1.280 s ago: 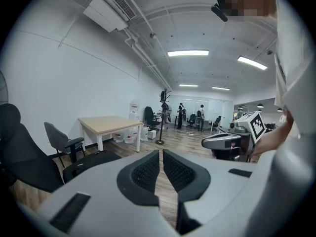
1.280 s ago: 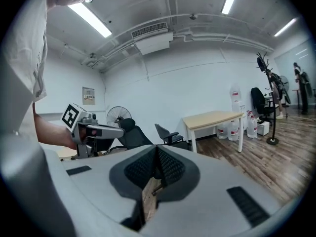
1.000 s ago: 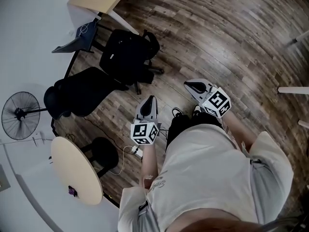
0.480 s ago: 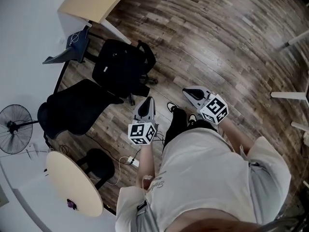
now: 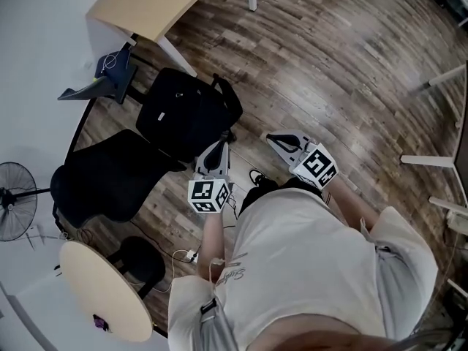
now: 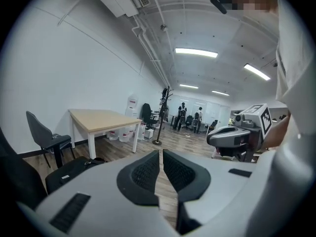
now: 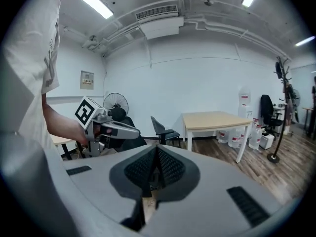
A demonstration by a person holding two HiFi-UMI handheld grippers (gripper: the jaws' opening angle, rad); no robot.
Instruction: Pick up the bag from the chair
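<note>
Bright ceiling strip lights (image 6: 196, 52), sharp pictures, strong fisheye bending with dark corners.

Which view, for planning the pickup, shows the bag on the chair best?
The head view: the whole bag shows from above. The left gripper view catches only part of it, low left. The right gripper view doesn't clearly show it.

We log this as an open-plan office. Ahead of the left gripper (image 6: 161, 157) stands a pale-topped desk (image 6: 101, 117) on white legs. A grey visitor chair (image 6: 39, 127) sits left of it by the white wall. Farther off are a coat stand (image 6: 165, 107), a swivel chair (image 6: 146, 113) and people standing (image 6: 190, 115). Overhead we see strip lights (image 6: 196, 52) and bare ducting (image 6: 148, 43). Ahead of the right gripper (image 7: 157, 154) are a pedestal fan (image 7: 116, 103), water jugs (image 7: 249, 132) by the desk and a ceiling air-conditioning unit (image 7: 160, 26). The wood-plank floor (image 5: 351, 64) runs throughout.
</note>
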